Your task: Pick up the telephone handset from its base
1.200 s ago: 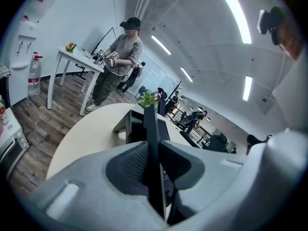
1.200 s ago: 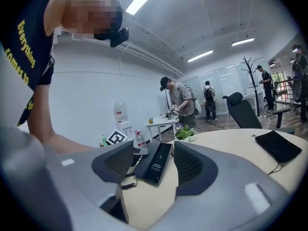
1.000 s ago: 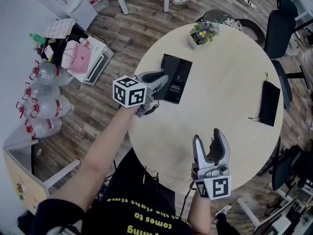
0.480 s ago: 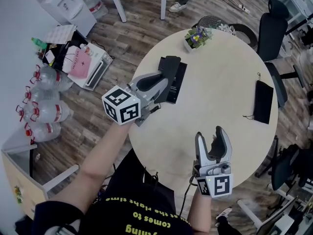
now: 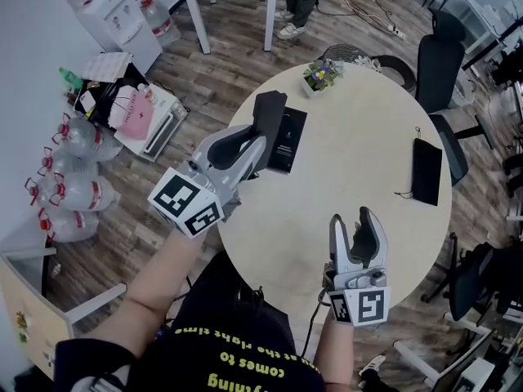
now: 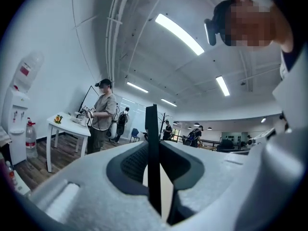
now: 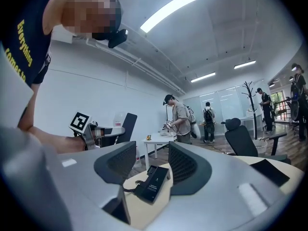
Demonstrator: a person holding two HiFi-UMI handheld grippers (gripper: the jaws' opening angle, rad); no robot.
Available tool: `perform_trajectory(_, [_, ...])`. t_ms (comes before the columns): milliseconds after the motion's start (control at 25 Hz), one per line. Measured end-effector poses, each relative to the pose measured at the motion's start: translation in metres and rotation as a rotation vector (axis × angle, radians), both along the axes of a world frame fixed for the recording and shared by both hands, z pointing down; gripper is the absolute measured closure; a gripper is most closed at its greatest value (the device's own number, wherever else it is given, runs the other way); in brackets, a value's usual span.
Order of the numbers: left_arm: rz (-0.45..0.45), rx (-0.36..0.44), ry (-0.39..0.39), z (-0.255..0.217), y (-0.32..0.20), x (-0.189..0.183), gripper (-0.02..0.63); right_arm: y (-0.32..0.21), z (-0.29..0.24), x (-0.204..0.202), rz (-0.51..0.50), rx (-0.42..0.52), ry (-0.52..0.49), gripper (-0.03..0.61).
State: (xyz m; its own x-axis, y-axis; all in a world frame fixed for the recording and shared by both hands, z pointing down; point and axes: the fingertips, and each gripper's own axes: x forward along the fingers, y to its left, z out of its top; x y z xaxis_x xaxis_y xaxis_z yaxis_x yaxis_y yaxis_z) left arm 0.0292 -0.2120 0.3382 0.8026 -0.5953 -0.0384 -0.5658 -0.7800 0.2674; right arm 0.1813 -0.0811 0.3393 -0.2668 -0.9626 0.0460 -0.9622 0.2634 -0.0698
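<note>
My left gripper point(image 5: 255, 145) is clamped on the telephone handset point(image 5: 268, 114). In the left gripper view the handset shows as a thin black strip standing edge-on, pinched between the two pads. It is off the telephone base point(image 5: 288, 141), held in the air over the base's left edge, with its free end reaching past the base's far end. The base lies flat on the round table point(image 5: 359, 129), and a coiled cord point(image 7: 129, 186) lies just beside its near end. The base's black top carries a few lines of small white print, too small for me to read.

My right gripper point(image 5: 353, 217) hangs to the near right of the base, well apart from it, over the table's near part. Its jaws stand apart and have just been closing a little. Nothing is between the pads. In the right gripper view the base shows only beyond the gap.

Each gripper bears a marker cube point(image 5: 186, 202) with black-and-white square patterns. My T-shirt point(image 5: 237, 362) has yellow lettering, upside down in the head view, where I can make out "comes to". Beyond the base sits a flower pot point(image 5: 320, 76), and far to the base's right lies a black pouch point(image 5: 426, 172). On the floor, left of the base, a pink bag point(image 5: 131, 109) bears a small mark I cannot read.
</note>
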Motion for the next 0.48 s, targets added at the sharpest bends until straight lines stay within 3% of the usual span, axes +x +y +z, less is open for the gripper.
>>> perform_trajectory(280, [-0.09, 0.118, 0.066, -0.05, 0.029, -0.031, 0.54, 0.013, -0.035, -0.005, 0.01, 0.066, 0.012, 0.413])
perform_trajectory(480, [-0.114, 0.171, 0.026, -0.071, 0.047, -0.041, 0.54, 0.021, -0.057, -0.008, 0.018, 0.102, 0.033, 0.478])
